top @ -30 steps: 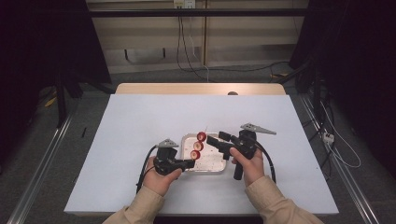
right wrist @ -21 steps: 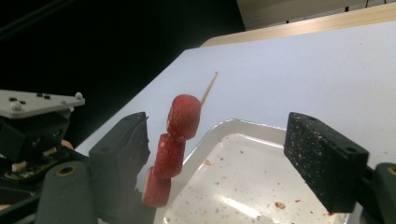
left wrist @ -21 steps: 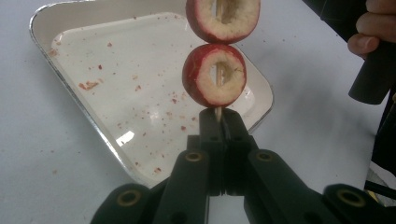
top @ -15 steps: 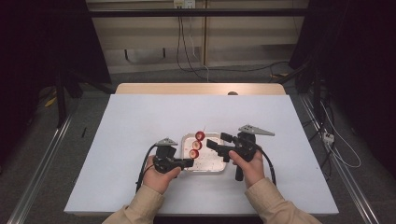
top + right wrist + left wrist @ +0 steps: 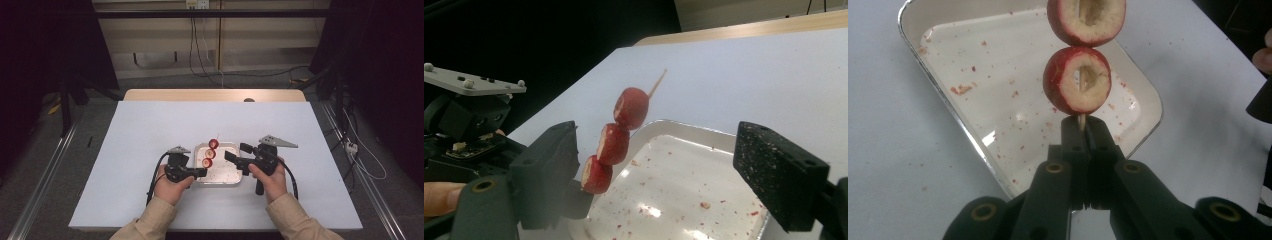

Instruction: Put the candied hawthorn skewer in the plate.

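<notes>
The left claw (image 5: 200, 172) is shut tight on the bottom end of a thin wooden stick (image 5: 1081, 121). You can see this best in the left gripper view, where the stick comes up from between the two black jaws in the middle of the frame. Red fruit pieces (image 5: 613, 142) with pale insides sit on the stick, one above the other. In the right gripper view there are three of them, left of the middle, and the bare tip of the stick pokes out above the top one.

The stick is held up over a white tray (image 5: 227, 177) on the desk (image 5: 150, 125). The tray has small red crumbs in it.

The right claw (image 5: 236, 153) is open wide and its jaws have just been opening. Nothing is between them.
</notes>
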`<state>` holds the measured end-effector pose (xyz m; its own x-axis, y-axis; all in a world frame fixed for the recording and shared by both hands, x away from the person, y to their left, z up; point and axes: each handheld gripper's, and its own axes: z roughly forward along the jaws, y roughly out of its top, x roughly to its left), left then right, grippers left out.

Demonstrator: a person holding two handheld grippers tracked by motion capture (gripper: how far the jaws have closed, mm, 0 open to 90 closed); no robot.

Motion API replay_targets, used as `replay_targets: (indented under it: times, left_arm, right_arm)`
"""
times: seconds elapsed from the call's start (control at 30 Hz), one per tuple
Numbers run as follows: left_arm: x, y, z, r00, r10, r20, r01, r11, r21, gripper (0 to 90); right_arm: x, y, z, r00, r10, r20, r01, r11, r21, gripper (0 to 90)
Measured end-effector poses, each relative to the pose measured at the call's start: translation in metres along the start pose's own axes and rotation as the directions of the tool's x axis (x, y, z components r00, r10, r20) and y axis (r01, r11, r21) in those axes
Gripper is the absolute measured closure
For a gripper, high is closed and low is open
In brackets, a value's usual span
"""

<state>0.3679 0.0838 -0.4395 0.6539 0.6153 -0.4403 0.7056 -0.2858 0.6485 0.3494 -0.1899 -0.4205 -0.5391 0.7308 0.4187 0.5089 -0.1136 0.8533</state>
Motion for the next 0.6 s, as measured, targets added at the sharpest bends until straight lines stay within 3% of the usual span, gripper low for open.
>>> replay_targets:
  times: [0.3, 0.6]
  left_arm:
    - [0.002, 0.003, 0.006, 0.9991, 0.021, -0.038, -0.019, 0.9990, 0.041, 88.3]
    - [-0.002, 0.005, 0.015, 0.9986, 0.037, -0.039, -0.034, 0.9962, 0.080, 88.2]
  right_arm:
    - [-0.002, -0.001, -0.007, 0.9999, 0.014, 0.002, -0.014, 0.9998, -0.014, 18.1]
    - [-0.004, 0.000, -0.013, 0.9998, 0.019, 0.006, -0.019, 0.9996, -0.021, 18.4]
